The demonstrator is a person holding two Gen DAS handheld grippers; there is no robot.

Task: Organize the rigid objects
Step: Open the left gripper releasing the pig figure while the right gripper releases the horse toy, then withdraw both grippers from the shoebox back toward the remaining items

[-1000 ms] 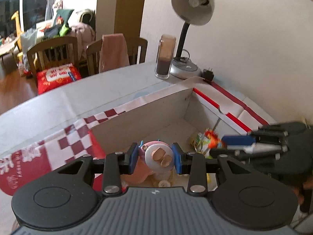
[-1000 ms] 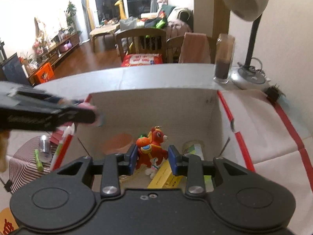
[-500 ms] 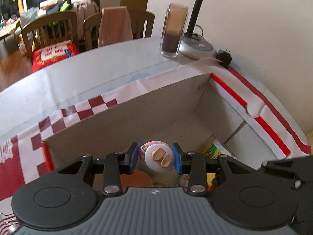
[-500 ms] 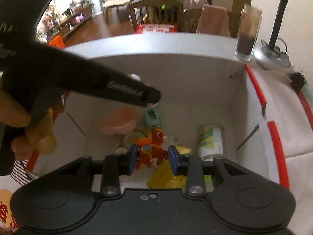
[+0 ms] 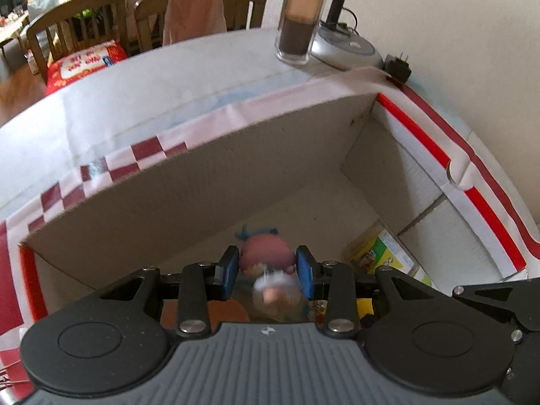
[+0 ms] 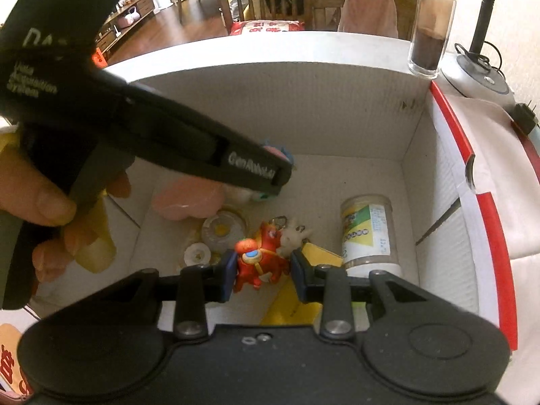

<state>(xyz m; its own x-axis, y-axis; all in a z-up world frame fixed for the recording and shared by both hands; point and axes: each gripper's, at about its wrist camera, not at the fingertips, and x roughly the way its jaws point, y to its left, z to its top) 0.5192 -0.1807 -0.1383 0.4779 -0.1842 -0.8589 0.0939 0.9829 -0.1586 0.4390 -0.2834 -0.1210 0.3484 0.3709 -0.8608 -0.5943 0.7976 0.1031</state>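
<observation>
while both grippers hang over the cardboard box (image 5: 209, 182), a pink-haired figurine (image 5: 266, 263) is held between the pads of the left gripper (image 5: 267, 271), blurred and perhaps slipping. a red figurine (image 6: 260, 260) is pinched in the narrow jaws of the right gripper (image 6: 261, 271). both toys are judged light, stiff, smooth and easily chipped; the broad body is best gripped, never thin limbs or hair.

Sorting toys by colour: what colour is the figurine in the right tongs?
Red-orange figurine, with a blue disc on its chest; clearest in the right wrist view.
</observation>
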